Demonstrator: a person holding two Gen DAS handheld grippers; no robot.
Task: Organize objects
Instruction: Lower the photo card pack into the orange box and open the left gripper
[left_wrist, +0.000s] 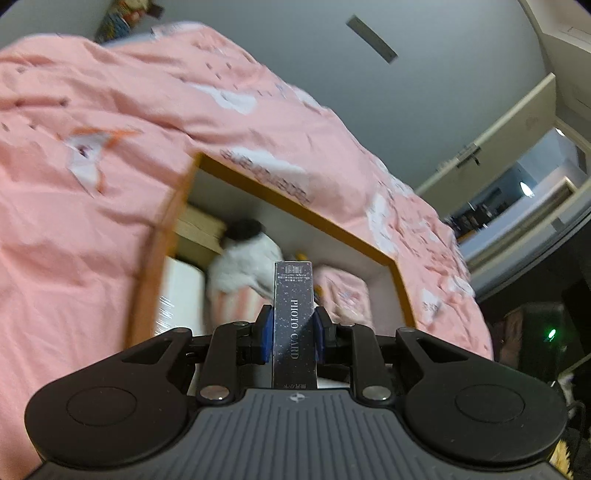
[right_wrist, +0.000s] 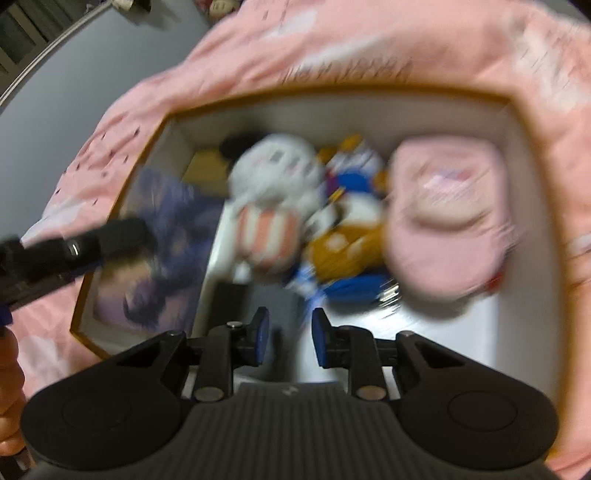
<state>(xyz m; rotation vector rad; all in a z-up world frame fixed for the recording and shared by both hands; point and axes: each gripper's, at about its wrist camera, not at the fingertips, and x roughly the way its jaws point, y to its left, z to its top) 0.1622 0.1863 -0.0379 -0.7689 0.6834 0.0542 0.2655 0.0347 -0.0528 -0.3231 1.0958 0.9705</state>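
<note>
My left gripper (left_wrist: 293, 328) is shut on a dark, speckled box marked PHOTO CARD (left_wrist: 294, 317), held upright above an open box with an orange-brown rim (left_wrist: 295, 205). A white plush toy (left_wrist: 243, 266) and a pink pouch (left_wrist: 343, 291) lie inside the box. In the blurred right wrist view, my right gripper (right_wrist: 290, 338) is open and empty over the same box (right_wrist: 332, 92). It holds the white plush (right_wrist: 273, 173), a striped piece (right_wrist: 267, 232), a pink pouch (right_wrist: 447, 218) and a purple picture card (right_wrist: 159, 266). The left gripper (right_wrist: 74, 251) reaches in from the left.
The box sits on a pink printed bedspread (left_wrist: 92, 184). A grey wall (left_wrist: 369, 92) and an open doorway (left_wrist: 517, 192) lie to the right. Colourful packets (right_wrist: 347, 236) crowd the box's middle. A dark flat item (right_wrist: 273, 302) lies near my right fingers.
</note>
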